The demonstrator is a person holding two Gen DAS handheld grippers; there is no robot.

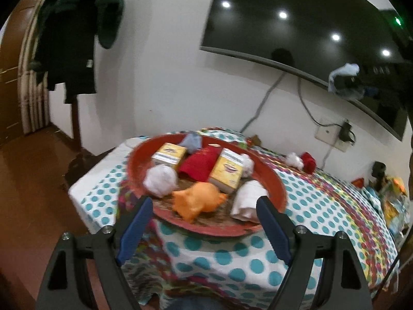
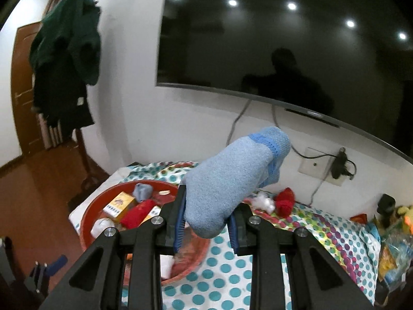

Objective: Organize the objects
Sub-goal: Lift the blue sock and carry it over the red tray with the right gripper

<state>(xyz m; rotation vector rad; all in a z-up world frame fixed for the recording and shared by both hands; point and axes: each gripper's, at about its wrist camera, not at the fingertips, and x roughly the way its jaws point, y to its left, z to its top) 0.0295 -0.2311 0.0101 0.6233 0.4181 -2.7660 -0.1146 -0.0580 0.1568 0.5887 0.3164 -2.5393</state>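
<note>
Light-blue sock (image 2: pixel 232 178), red basin (image 1: pixel 271 178), yellow boxes (image 1: pixel 227 171), orange bag (image 1: pixel 196 201), teal-dotted white cloth (image 1: pixel 322 201).

your left gripper (image 1: pixel 204 206), blue-padded jaws apart, hovers before the round red tray (image 1: pixel 278 180) holding two yellow boxes (image 1: pixel 169 155).

The tray (image 1: pixel 144 180) is sitting on the table (image 1: pixel 232 258) just ahead of the left gripper's (image 1: pixel 204 206) wide-apart fingertips, its near rim lying between them. Inside it, two boxes (image 1: pixel 169 155) are standing side by side with a folded cloth (image 1: pixel 198 166) lying between them; bundles are crowding the near edge. Beyond the right finger (image 1: pixel 271 222), two small bundles (image 1: pixel 294 160) are lying on the table near the wall. The sock (image 2: pixel 232 178) is sitting clamped between the right gripper's (image 2: pixel 206 222) fingers, jutting forward above the table, with the tray lying left of them.
</note>
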